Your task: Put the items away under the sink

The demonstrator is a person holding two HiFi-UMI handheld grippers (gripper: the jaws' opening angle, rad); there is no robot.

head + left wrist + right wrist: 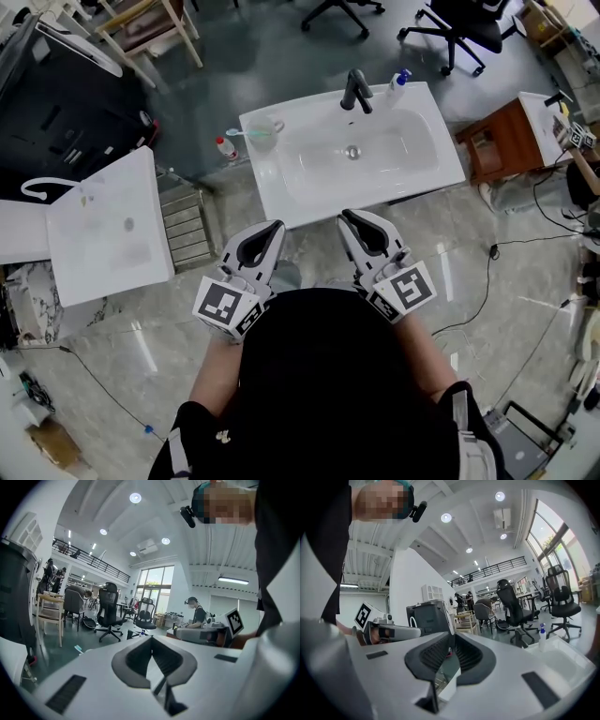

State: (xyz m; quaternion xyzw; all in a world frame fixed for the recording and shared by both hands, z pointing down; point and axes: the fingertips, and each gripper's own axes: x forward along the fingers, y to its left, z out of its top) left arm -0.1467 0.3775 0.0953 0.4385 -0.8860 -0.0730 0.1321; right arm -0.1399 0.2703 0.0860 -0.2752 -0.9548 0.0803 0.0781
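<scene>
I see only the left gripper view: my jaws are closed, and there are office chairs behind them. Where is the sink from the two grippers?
Observer: In the head view, the sink stands just ahead. The left gripper and the right gripper both point at its near edge.
Operator: Does the right gripper hold something?
Observer: No. In the right gripper view its jaws are together, with nothing between them.
Operator: Which items stand on the sink?
Observer: A spray bottle stands on the rim just right of the black faucet. A cup with a toothbrush is at the back left corner.
</scene>
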